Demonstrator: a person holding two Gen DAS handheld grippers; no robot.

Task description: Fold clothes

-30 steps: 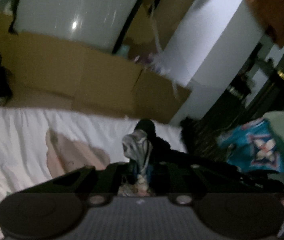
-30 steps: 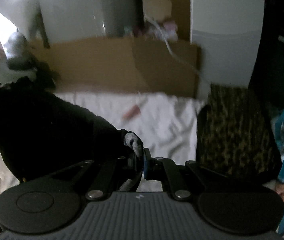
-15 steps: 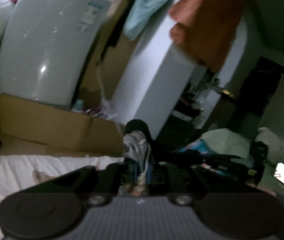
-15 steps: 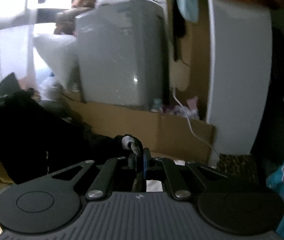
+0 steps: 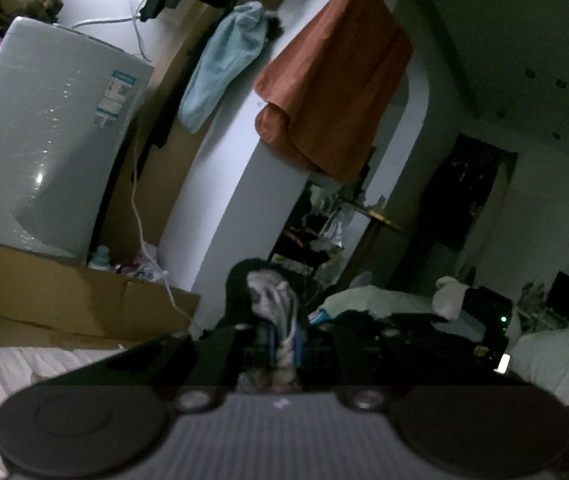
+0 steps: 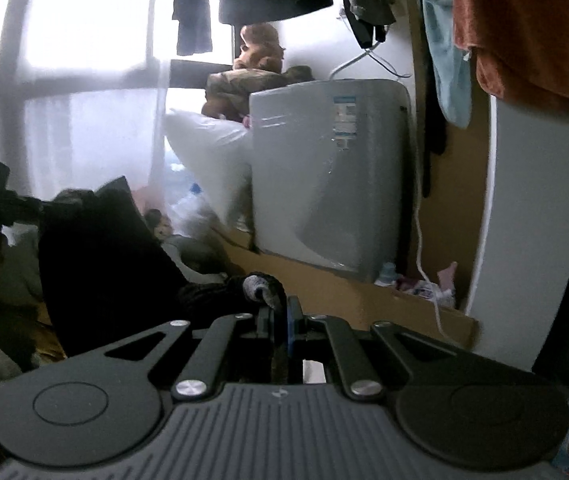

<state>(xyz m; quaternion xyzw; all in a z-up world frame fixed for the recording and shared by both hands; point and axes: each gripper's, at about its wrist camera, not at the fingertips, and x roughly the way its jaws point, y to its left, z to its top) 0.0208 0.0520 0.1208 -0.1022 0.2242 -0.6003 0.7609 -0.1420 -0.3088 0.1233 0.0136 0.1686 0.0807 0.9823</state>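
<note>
Both grippers, left (image 5: 282, 336) and right (image 6: 280, 320), are clenching our black garment (image 6: 100, 248); one washing machine (image 6: 328, 176) and one cardboard box (image 5: 64, 296) are standing ahead.

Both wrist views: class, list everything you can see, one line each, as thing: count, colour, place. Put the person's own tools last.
Black garment: one, black with pale grey edge, held up between both claws.
Washing machine: one, pale grey, behind the cardboard.
Cardboard: one sheet, brown, along the bed's far edge.
Bed sheet: one, white, lower left of the left view.
Orange towel: one, draped over the white cabinet.
White cabinet: one, right of the machine.
Blue cloth: one, light blue, hanging beside the towel.
Stuffed toy: one, brown, above the machine.
Left claw: one, black, shut on the garment.
Right claw: one, black, shut on the garment.
</note>
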